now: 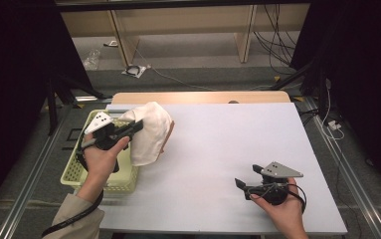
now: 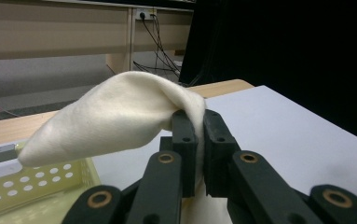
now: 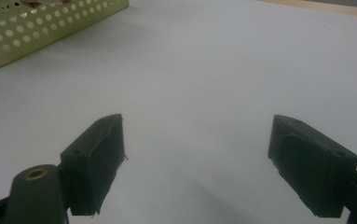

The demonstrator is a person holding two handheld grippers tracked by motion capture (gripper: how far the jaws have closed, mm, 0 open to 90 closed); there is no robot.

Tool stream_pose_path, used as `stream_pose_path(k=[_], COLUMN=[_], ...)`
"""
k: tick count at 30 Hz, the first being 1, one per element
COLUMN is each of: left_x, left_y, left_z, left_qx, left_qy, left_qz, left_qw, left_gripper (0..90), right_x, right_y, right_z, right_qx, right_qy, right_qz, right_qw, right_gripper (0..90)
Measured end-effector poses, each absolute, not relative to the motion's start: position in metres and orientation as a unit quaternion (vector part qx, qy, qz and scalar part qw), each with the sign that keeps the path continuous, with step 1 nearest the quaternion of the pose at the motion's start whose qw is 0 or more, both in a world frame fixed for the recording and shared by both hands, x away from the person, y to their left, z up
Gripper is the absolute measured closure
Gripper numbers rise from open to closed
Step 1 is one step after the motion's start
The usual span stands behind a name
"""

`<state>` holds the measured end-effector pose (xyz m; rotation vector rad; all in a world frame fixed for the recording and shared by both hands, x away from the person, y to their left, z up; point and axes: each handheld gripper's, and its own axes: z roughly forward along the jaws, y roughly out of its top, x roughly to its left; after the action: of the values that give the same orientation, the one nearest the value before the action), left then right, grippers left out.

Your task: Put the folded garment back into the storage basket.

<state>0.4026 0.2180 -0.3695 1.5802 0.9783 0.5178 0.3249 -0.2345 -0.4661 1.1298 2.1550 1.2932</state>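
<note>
A cream-white cloth (image 1: 149,132) hangs lifted above the right edge of a pale green perforated basket (image 1: 76,164) at the table's left. My left gripper (image 1: 137,125) is shut on the cloth; in the left gripper view its two black jaws pinch a fold of the cloth (image 2: 120,116), and the left gripper (image 2: 200,126) points toward the far side of the table. My right gripper (image 1: 247,177) rests low near the table's front right, held in a hand. In the right gripper view the right gripper (image 3: 197,154) stands open, nothing between its pads, over the bare white tabletop.
The white table top (image 1: 228,144) spreads wide between the two grippers. The basket's perforated wall (image 3: 41,28) shows far off in the right gripper view. Beyond the table lie a floor with cables and wooden furniture legs; dark curtains stand at both sides.
</note>
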Motion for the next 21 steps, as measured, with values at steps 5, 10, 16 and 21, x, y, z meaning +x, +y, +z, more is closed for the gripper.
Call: stream_pose_path(k=[5,10,16,21], left_x=[0.403,0.4033,0.4038,0.404], left_y=[0.2198,0.2217,0.2232,0.2249], left_z=[-0.3693,-0.3687,-0.3687,-0.3684], left_qx=[0.673,0.672,0.672,0.671], left_qy=[0.418,0.42,0.422,0.423], left_qz=[0.221,0.223,0.222,0.223], left_qw=[0.568,0.568,0.567,0.567], left_gripper=[84.4,84.5,84.4,84.4], right_x=[0.325,0.325,0.3249,0.3248], right_y=[-0.2341,-0.2342,-0.2342,-0.2344], right_z=[-0.4663,-0.4664,-0.4663,-0.4661], right_qx=[0.402,0.402,0.402,0.402], right_qy=[0.767,0.767,0.767,0.767], right_qz=[0.462,0.462,0.462,0.461], right_qw=[0.191,0.192,0.192,0.192], right_gripper=[19.7,19.6,19.7,19.7])
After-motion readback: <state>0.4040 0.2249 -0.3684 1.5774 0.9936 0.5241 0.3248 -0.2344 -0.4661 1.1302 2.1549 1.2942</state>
